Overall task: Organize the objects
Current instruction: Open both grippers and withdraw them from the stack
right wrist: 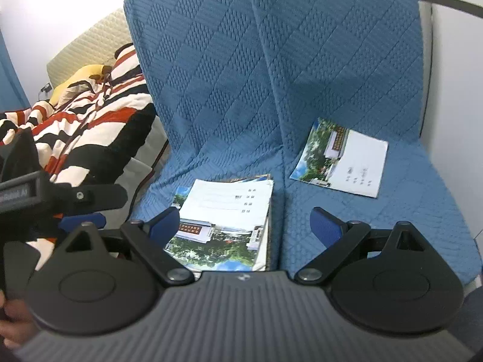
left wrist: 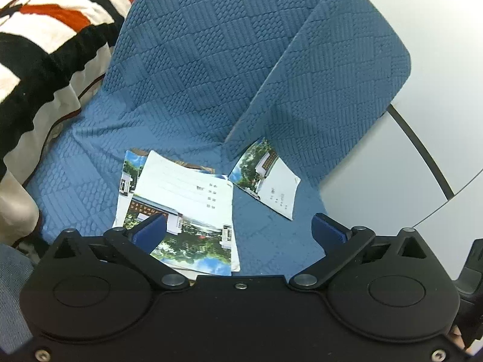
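Observation:
A stack of booklets (left wrist: pixel 184 208) with photo covers lies on the seat of a blue-covered sofa (left wrist: pixel 196 69); it also shows in the right wrist view (right wrist: pixel 223 223). A single booklet (left wrist: pixel 267 178) lies apart to the right, by the second cushion; it also shows in the right wrist view (right wrist: pixel 341 157). My left gripper (left wrist: pixel 238 229) is open and empty, just above the near edge of the stack. My right gripper (right wrist: pixel 244 226) is open and empty, over the stack's right edge. The left gripper shows at the left of the right wrist view (right wrist: pixel 81 220).
A striped red, black and white blanket (right wrist: pixel 87 126) lies on a bed left of the sofa (right wrist: pixel 302 60). A yellow pillow (right wrist: pixel 81 75) is behind it. A white wall (left wrist: pixel 437 120) with a dark stripe is at the right.

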### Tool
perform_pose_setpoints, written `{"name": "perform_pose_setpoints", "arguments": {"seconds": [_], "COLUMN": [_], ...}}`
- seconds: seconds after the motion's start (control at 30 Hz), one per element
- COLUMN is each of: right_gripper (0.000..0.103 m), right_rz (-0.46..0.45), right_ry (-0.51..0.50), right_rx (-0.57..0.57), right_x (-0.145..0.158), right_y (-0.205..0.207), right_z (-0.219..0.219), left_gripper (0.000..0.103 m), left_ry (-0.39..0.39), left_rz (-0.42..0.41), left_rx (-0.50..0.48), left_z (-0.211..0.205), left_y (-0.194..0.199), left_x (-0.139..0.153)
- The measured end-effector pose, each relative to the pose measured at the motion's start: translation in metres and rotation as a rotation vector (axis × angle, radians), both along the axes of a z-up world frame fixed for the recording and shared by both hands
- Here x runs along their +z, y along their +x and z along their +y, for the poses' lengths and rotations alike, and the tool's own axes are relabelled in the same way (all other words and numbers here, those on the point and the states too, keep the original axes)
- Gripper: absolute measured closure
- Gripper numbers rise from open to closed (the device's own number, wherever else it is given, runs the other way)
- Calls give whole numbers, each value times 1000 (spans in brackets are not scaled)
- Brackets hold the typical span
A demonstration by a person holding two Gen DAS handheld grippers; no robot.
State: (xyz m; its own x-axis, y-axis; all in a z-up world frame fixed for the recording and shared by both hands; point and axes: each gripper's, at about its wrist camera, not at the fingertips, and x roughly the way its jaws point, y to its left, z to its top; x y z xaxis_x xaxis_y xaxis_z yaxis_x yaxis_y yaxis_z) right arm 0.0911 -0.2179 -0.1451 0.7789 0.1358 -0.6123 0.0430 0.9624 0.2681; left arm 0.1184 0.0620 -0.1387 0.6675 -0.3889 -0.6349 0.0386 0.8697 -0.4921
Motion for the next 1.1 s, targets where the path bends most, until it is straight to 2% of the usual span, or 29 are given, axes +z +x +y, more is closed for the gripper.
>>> {"name": "perform_pose_setpoints", "arguments": {"seconds": [0.23,0.43,0.57,0.83,1.1], "right_gripper": [8,8,8,8,8], "right_rz": [-7,-22,-17,-16,-8], "right_ry": [-12,-37,-14,4,2], "right_rx": [-4,-4,-21,-57,-90], "right_x": [8,4,0,-9,-19], "right_y": [-30,-55,-68,-80,-90], "right_z": [-16,-27,-37,-63,-90], "left_gripper": [1,1,1,1,1], "left_ry": [16,26,28,64,66], "left_rz": [-15,-20,-21,-16,-11], "left_rx": [-21,-14,-30,-42,-66], "left_z": [-26,-43,-55,-77,-105], "left_y": [-14,-25,-31,-30,-30], "left_x": [3,-1,-5,-9,-9]}}
